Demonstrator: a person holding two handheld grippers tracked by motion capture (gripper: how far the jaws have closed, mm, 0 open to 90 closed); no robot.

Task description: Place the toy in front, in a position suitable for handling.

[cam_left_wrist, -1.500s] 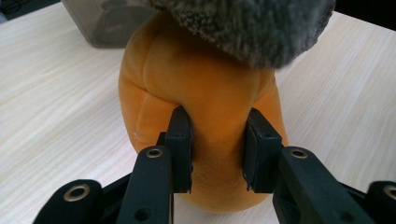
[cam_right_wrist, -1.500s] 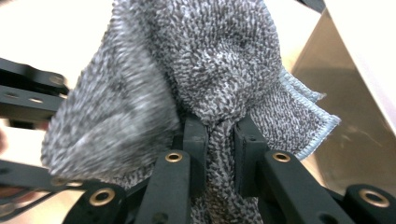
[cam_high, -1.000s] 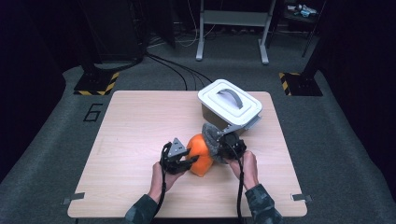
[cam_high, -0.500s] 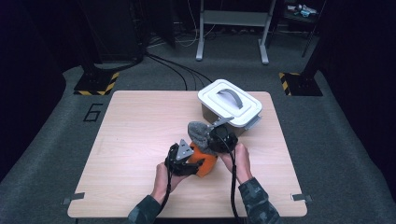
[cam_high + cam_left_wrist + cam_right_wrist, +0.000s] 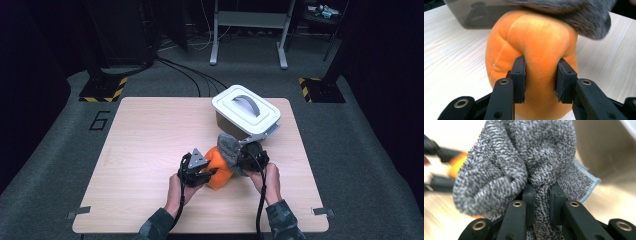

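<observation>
Orange plush point(image 5: 534, 65) pinched by left gripper point(image 5: 541, 80), jaws just closed onto it, near table's point(image 5: 150, 130) front edge. Grey cloth point(image 5: 524, 162) clamped in right gripper point(image 5: 541, 205), laid on plush top. Step judged: wiping; next, cloth drawn across held-steady plush.

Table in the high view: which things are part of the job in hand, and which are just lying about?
In the job:
- orange plush toy, pinched by the left gripper
- grey cloth, clamped in the right gripper and lying against the toy's top

Lying about:
- lidded white box, touched by neither gripper
- floor cables
- striped floor markers
</observation>
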